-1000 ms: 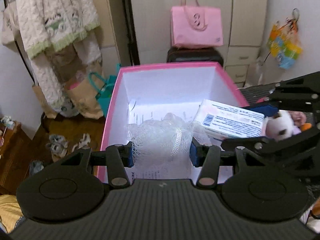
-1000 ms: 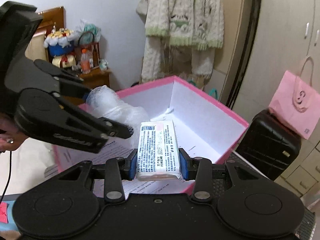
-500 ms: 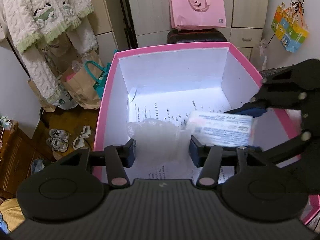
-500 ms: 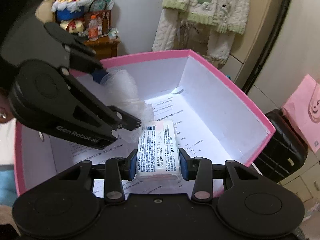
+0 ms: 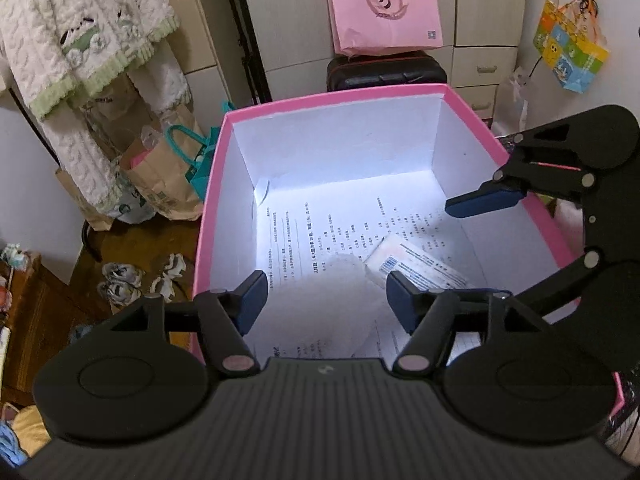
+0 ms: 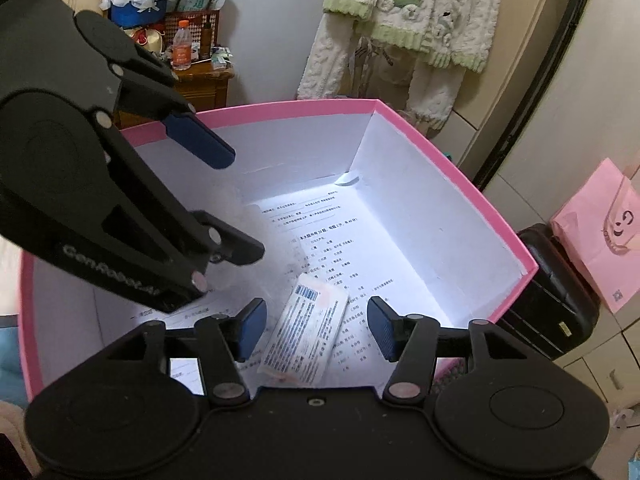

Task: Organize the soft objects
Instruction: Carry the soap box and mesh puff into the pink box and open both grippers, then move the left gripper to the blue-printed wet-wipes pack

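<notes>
While open, both grippers (image 5: 326,300) (image 6: 316,330) over box (image 5: 208,184)

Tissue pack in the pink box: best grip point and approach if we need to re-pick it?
Grip the tissue pack across its short width, on the two long edges near the middle, coming from above. It lies flat on the printed paper in the pink box, so only the top is open; the white mesh puff sits beside it.

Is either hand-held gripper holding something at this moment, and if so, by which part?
Nothing is held. The left hand-held gripper and right hand-held gripper have just opened; the white mesh bath sponge and white printed tissue pack are loose in the pink cardboard box.
</notes>
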The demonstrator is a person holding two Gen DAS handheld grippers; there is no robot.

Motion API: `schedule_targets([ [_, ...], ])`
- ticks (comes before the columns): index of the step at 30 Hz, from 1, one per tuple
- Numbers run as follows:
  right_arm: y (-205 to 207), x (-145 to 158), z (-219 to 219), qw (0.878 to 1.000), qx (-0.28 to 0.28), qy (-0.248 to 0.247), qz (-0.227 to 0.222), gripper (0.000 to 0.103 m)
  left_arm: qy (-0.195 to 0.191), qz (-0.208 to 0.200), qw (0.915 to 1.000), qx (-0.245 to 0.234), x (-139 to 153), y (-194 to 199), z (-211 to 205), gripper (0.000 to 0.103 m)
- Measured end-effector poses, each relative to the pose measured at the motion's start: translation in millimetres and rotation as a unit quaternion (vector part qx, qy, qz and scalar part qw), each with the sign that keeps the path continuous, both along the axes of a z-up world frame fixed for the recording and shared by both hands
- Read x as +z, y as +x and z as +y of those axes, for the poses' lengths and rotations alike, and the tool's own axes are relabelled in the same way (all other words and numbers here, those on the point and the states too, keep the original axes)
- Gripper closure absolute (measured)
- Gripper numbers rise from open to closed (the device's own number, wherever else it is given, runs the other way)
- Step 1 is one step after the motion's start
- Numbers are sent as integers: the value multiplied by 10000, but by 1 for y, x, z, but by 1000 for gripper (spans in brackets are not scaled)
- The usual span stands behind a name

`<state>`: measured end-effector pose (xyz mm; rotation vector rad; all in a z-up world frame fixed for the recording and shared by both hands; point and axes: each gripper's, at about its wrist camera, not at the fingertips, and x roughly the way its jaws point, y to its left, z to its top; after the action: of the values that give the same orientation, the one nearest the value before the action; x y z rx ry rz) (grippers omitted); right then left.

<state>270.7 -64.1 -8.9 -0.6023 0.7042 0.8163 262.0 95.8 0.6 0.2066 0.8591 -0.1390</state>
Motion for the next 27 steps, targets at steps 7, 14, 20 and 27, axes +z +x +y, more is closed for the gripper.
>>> schedule_targets([
  [7, -18, 21, -12, 9999, -70, 132, 4, 42, -79, -27, 9998, -178, 25, -24, -4, 38],
  [14, -47, 40, -28, 9995, -94, 265, -112, 42, -87, -327, 9984, -448, 51, -68, -15, 38],
  [20, -84, 59, -62, 9985, -127, 489, -212, 42, -232, -437, 9956, -795, 67, -107, -33, 36],
  [27, -128, 77, -119, 9960, -287, 815, -231, 41, -260, -554, 9890, -1343, 73, -149, -66, 31],
])
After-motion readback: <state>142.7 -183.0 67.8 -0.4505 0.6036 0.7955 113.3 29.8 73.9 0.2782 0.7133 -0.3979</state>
